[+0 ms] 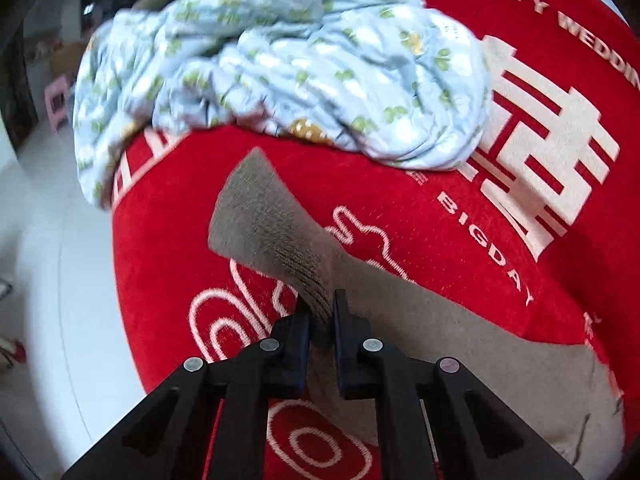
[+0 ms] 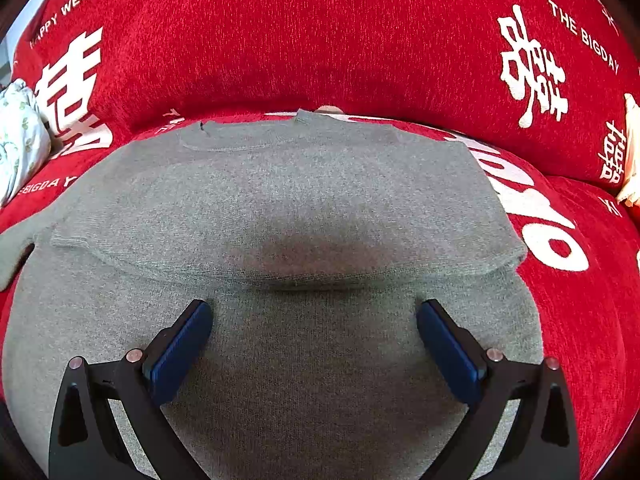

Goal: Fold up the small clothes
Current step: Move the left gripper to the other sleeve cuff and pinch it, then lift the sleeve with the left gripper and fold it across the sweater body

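- Gripping the sleeve of the grey sweater, the left gripper has its jaws clamped on the ribbed knit, with the fabric pinched between the black fingers.
- From the pinch, the sleeve rises off the cover and fans out toward its cuff end, which points up and to the left in the left wrist view.
- The sweater lies spread on a red cover printed with white characters and words; its neckline is at the far edge in the right wrist view.
- A fold crosses the sweater's body, so an upper layer lies over the lower part nearest the camera.
- The right gripper is wide apart, its blue pads on either side of bare knit, nothing between them; whether they touch the fabric is unclear.
- A crumpled pale blue garment with green leaf print sits on the cover beyond the sleeve, apart from it.
- A white floor shows left of the cover.
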